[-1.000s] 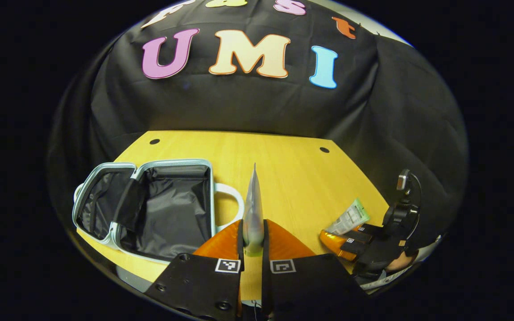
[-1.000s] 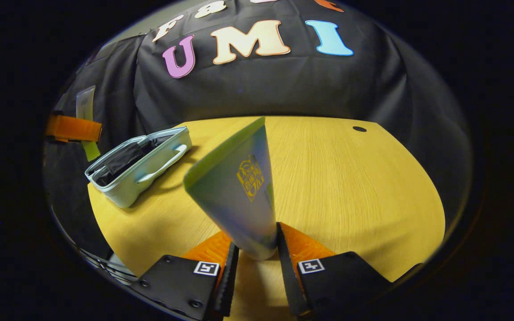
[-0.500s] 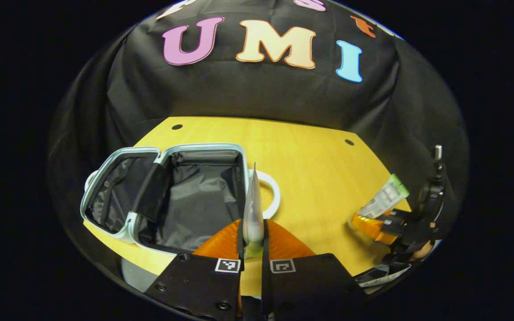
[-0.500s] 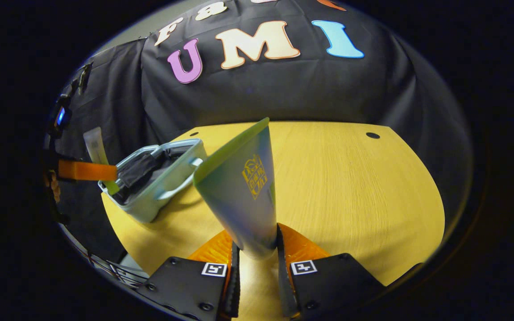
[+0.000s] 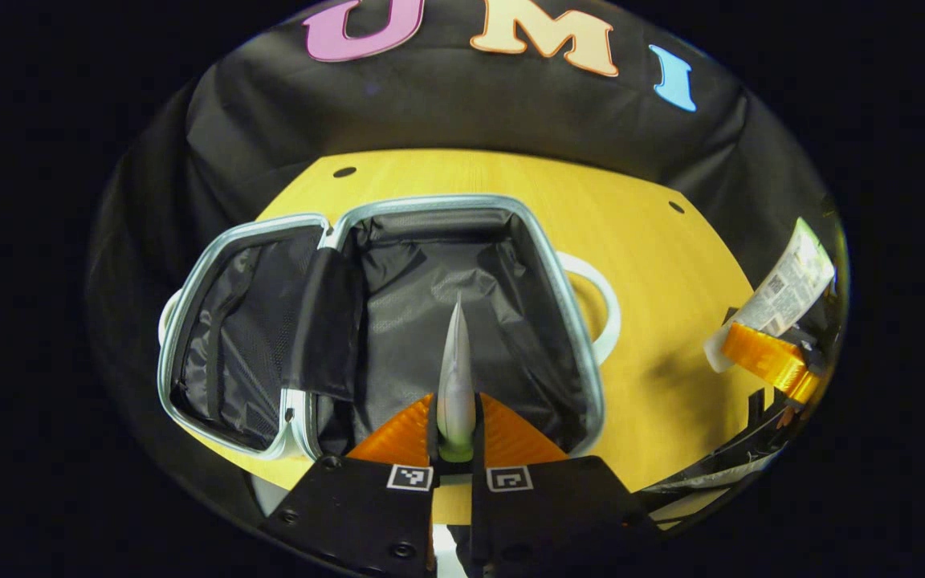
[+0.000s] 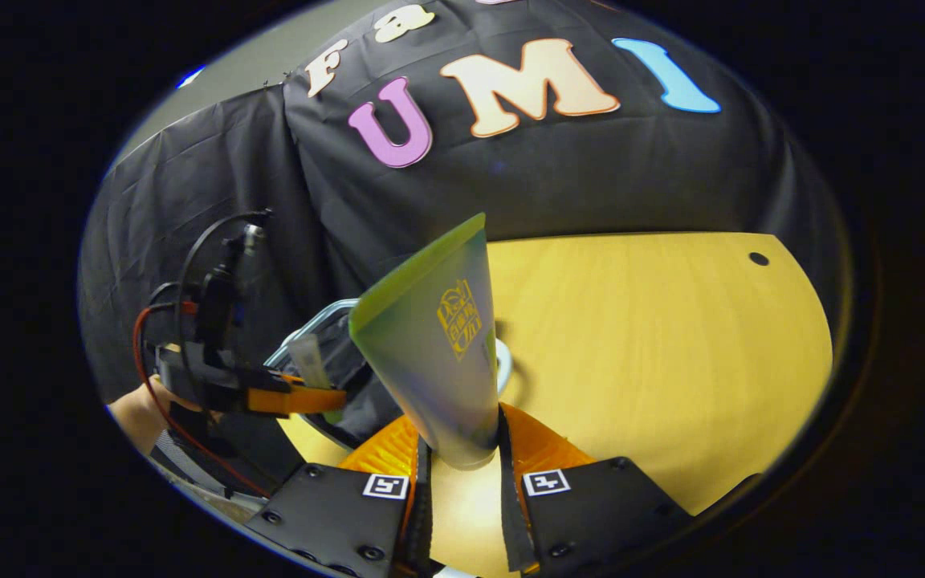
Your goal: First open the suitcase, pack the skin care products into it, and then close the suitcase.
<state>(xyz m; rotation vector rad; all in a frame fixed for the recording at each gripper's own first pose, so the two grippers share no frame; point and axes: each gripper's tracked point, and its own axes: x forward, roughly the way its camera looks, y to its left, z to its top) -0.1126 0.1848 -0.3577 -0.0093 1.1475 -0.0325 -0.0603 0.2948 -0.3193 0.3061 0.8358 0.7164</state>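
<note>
The open suitcase lies on the wooden table, pale rim around black lining, lid folded out to the left. My left gripper is shut on a thin silvery tube, seen edge-on and hanging over the main compartment. In the right gripper view, my right gripper is shut on a pale green tube with a gold emblem, above the table. That tube and the right gripper also appear at the far right of the left gripper view. The left gripper hovers over the suitcase.
The suitcase's white handle sticks out on its right side. Bare table stretches to the right, with small holes near its far edge. A hand and cables trail behind the left gripper. Black cloth walls close in the back.
My left gripper has carried its tube forward and left from the bare table to above the suitcase's main compartment. The right gripper with its tube has swung toward the suitcase.
</note>
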